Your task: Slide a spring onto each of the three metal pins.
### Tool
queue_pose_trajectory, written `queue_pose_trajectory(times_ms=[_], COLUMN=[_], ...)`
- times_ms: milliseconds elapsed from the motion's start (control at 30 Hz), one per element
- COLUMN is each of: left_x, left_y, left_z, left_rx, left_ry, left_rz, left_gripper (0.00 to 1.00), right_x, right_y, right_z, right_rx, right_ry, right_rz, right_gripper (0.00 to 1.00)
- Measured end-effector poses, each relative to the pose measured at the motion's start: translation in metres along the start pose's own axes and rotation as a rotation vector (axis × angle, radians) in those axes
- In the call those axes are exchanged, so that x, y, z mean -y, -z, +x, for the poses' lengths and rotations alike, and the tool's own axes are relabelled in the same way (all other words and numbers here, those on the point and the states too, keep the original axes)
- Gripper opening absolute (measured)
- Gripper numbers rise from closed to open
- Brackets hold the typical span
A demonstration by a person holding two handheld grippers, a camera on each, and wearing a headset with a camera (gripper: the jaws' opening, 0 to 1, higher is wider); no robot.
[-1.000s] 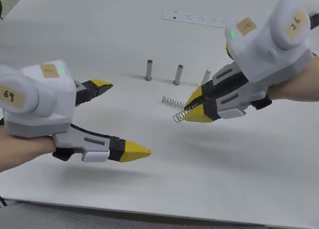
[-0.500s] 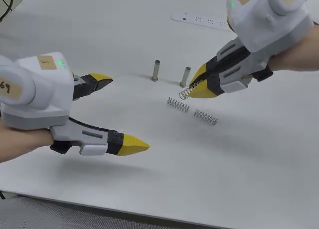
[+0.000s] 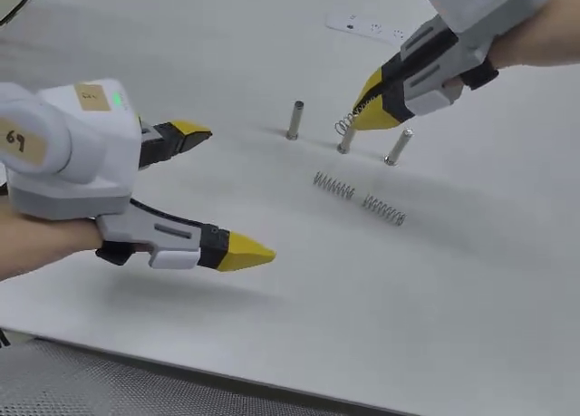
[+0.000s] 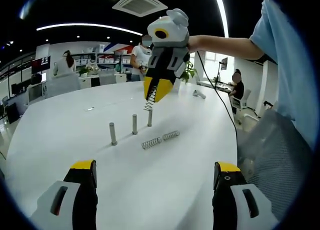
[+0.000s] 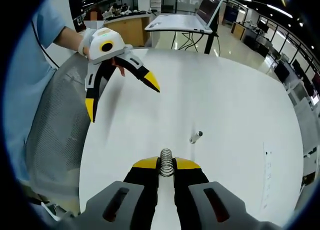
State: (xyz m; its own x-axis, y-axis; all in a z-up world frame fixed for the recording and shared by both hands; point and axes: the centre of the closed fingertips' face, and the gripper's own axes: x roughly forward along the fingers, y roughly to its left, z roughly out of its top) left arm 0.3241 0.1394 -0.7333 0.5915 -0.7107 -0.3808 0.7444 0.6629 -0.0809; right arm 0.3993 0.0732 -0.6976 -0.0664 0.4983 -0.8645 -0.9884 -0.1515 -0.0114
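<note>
Lifted off the table [image 3: 435, 298], the spring [image 3: 344, 124] now hangs clamped in the right gripper [image 3: 364, 117] just above the middle pin [image 3: 345, 144], probably ready to thread on. Two more springs [image 3: 333, 186] lie nearby; the left gripper [image 3: 236, 191] hovers, jaws apart

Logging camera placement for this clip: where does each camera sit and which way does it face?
Head view: on the headset, looking down at the white table; yellow-tipped left gripper, right gripper and the hands holding them.
Left gripper view: on that gripper, facing three upright metal pins and the right gripper; own jaws wide apart.
Right gripper view: on that gripper, along shut jaws holding a coiled wire spring; blue sleeve shows.
Shared: all see that spring.
</note>
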Motion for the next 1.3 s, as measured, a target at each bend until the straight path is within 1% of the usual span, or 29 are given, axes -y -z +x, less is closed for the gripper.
queue_pose_trajectory(times_ms=[33, 67, 100, 333, 567, 667, 733, 900, 1100, 1300], left_x=[0.0, 0.0, -0.001, -0.003, -0.004, -0.006, -0.008, -0.009, -0.01, -0.01], left_y=[0.0, 0.0, 0.0, 0.0, 0.001, 0.002, 0.001, 0.001, 0.001, 0.001], left_z=[0.0, 0.0, 0.0, 0.002, 0.004, 0.004, 0.003, 0.003, 0.004, 0.004], left_rx=[-0.001, 0.002, 0.004, 0.013, 0.017, 0.017, 0.025, 0.027, 0.029, 0.03], left_ry=[0.0, -0.001, -0.001, -0.004, -0.007, -0.011, -0.017, -0.017, -0.019, -0.018], left_rz=[-0.001, -0.001, -0.001, -0.001, 0.001, -0.003, -0.007, -0.004, -0.001, -0.004], left_gripper=[0.94, 0.95, 0.94, 0.94, 0.94, 0.93, 0.93, 0.93, 0.93, 0.92], right_x=[0.001, 0.008, 0.011, 0.025, 0.043, 0.047, 0.051, 0.057, 0.063, 0.063], right_y=[0.0, 0.0, 0.0, -0.002, -0.006, -0.01, -0.013, -0.017, -0.02, -0.021], right_z=[0.0, 0.002, 0.003, 0.009, 0.014, 0.017, 0.018, 0.021, 0.027, 0.032], right_rx=[-0.004, -0.009, -0.013, -0.045, -0.076, -0.091, -0.097, -0.111, -0.145, -0.173], right_ry=[-0.001, -0.004, -0.003, -0.002, 0.006, 0.003, 0.001, 0.004, -0.003, -0.019], right_rz=[-0.001, 0.0, -0.002, -0.015, -0.029, -0.039, -0.044, -0.058, -0.087, -0.102], right_gripper=[0.08, 0.08, 0.08, 0.08, 0.08, 0.08, 0.08, 0.08, 0.08, 0.08])
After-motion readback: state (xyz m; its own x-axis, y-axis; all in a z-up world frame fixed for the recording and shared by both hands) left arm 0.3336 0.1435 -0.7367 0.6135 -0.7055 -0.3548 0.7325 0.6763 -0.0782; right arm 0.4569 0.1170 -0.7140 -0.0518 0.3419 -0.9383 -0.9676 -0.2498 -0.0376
